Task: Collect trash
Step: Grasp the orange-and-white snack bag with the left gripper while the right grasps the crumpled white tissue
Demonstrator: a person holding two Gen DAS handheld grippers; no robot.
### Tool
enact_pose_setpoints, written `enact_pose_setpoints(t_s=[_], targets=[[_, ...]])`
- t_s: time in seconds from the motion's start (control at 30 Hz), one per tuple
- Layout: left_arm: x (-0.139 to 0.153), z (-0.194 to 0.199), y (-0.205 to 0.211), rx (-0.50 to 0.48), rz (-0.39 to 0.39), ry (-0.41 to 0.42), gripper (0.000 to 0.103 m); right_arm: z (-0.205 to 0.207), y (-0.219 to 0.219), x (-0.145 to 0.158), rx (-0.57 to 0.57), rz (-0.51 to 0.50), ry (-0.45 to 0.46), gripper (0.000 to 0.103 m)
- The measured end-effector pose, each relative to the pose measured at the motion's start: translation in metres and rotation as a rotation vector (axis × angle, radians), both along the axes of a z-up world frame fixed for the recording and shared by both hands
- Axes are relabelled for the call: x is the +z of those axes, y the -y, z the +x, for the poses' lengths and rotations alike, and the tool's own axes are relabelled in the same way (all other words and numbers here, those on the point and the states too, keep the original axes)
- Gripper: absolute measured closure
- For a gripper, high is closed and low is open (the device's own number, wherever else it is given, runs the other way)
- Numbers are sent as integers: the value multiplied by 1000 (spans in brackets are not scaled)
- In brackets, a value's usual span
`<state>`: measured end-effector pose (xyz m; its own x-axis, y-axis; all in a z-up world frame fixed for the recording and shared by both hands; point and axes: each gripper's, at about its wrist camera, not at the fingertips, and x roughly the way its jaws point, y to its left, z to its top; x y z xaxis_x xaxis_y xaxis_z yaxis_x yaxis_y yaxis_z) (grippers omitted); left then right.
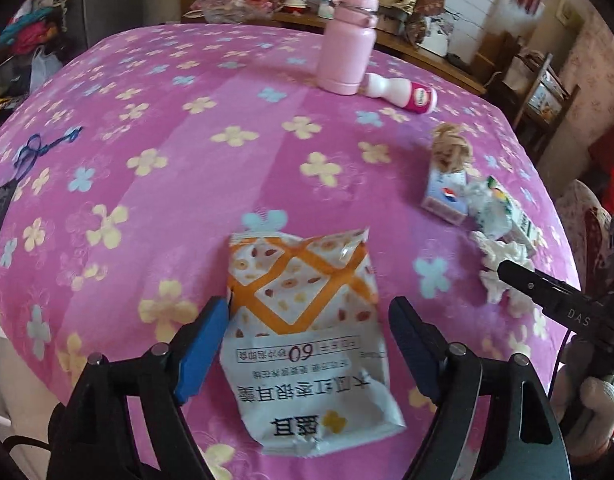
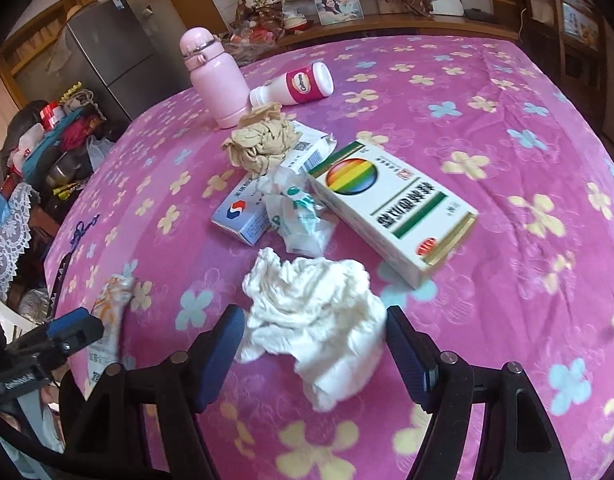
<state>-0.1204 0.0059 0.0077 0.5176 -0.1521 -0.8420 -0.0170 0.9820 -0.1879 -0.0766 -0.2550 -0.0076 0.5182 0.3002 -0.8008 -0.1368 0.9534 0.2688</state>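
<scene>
Pink flowered worktop (image 1: pixel 155 92) | left tool (image 1: pixel 309 320) released, astride snack packet (image 1: pixel 307 344), long axis along fingers | right tool (image 2: pixel 315 332) released, astride white tissue wad (image 2: pixel 311 320)

"60" on snack packet (image 1: pixel 307 328).

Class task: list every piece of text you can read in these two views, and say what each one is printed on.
"60": snack packet
"DAS": right gripper
"Caltrate", roughly: fallen white bottle
Chinese print on the packet, green-striped box and blue box: too blurred to read.
</scene>
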Motion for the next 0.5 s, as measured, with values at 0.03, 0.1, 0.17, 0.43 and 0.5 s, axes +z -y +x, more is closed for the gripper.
enact_pose_setpoints(t_s=[0.03, 0.1, 0.17, 0.43, 0.5], targets=[[-3, 1, -2, 2, -6, -6, 20, 1, -3, 0, 4, -14, 7, 27], [-9, 3, -4, 1, -11, -18, 20, 3, -10, -1, 14, -46, 22, 27], [-12, 5, -2, -2, 5, -17, 20, 4, -15, -2, 19, -68, 36, 27], [-7, 2, -6, 7, -26, -2, 63, -2, -17, -1, 54, -63, 90, 64], [-3, -1, -2, -9, -32, 8, 64, -7, -17, 3, 68, -68, 98, 67]])
